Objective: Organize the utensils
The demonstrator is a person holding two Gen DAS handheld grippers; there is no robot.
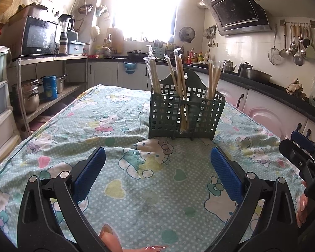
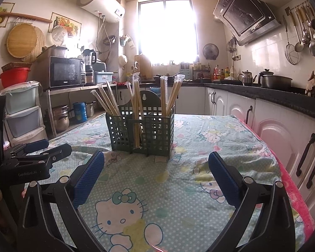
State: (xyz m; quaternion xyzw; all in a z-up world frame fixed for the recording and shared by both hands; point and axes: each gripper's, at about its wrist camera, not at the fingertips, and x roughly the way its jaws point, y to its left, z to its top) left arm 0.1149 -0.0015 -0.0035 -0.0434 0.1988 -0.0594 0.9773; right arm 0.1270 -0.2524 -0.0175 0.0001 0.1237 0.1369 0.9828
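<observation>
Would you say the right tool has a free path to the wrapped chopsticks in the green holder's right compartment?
Probably yes. The right tool is open and empty, the chopsticks stand well above the holder, and only bare tablecloth lies between. The left tool sits off to the side.

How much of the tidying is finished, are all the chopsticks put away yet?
Looks nearly all done. The wrapped chopsticks stand upright in the green holder, spread over its compartments, and none show lying loose on the Hello Kitty cloth. Nothing is in hand: the left gripper and right gripper are both open and empty, short of the holder. Little seems left.
</observation>
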